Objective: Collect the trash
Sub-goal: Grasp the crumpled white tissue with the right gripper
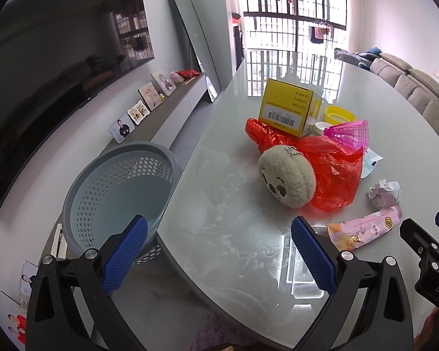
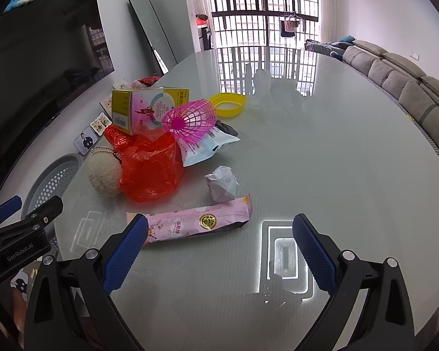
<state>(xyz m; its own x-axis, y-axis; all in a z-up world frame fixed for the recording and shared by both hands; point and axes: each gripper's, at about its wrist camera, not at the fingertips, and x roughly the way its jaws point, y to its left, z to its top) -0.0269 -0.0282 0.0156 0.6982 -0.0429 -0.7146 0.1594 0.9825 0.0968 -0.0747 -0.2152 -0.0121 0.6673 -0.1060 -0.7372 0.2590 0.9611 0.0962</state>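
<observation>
A: Glossy pale glass covers the tabletop (image 2: 322,152), and trash lies in a loose cluster on its left side. What is closest to the right hand-held gripper (image 2: 219,251)?

B: The pink snack wrapper (image 2: 190,222), lying flat and lengthwise just ahead of its blue pads (image 2: 125,251). The jaws stand wide apart and hold nothing. Just beyond the wrapper sits a crumpled paper ball (image 2: 223,183).

A: And the left hand-held gripper (image 1: 219,257)?

B: Also spread apart and empty, hovering over the tabletop's near left edge. A grey perforated basket (image 1: 117,193) stands on the floor just beside that edge, and nothing shows inside it.

A: What else is in the pile?

B: A red plastic bag (image 1: 330,172) with a beige plush keychain (image 1: 286,175) resting against it, a yellow carton (image 1: 289,108) on the bag's far end, a pink mesh cup (image 2: 190,120), a white pouch (image 2: 207,146) and a yellow ring lid (image 2: 228,103).

A: How should the first pick go?

B: My judgement: take the wrapper first. It is thin and flat on slick glass, so come in low, tilt 1 pad under a raised edge and pinch across its narrow width, then carry it left to the basket. The plush toy may not be trash.
</observation>
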